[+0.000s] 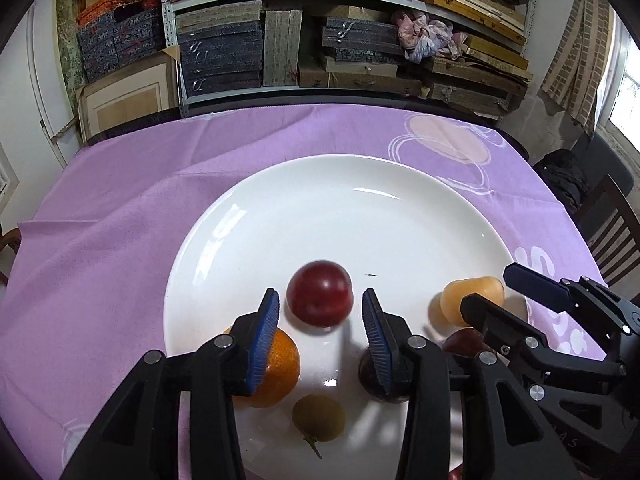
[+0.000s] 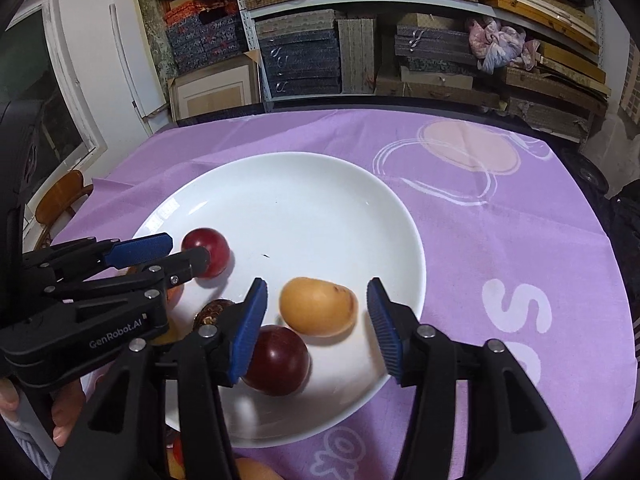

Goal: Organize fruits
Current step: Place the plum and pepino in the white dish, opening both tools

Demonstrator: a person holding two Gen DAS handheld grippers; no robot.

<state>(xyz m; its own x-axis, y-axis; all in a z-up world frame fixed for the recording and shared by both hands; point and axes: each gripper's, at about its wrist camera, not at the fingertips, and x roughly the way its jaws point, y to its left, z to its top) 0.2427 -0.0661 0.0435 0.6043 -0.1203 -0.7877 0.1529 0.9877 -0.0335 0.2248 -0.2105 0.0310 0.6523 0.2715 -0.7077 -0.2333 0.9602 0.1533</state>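
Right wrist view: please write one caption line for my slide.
Open right gripper above a yellow-orange fruit on the white plate, beside a dark red plum.

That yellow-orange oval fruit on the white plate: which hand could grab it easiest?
The right. The right gripper has its open jaws on either side of the yellow-orange oval fruit; the left gripper faces a round dark red fruit.

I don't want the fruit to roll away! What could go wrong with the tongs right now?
1. The red plum lies loose between the open left tongs and looks blurred, so it may be rolling; it could travel across the smooth white plate.
2. The yellow fruit sits near the plate's rim between the open right tongs; a nudge might push it onto the purple tablecloth.
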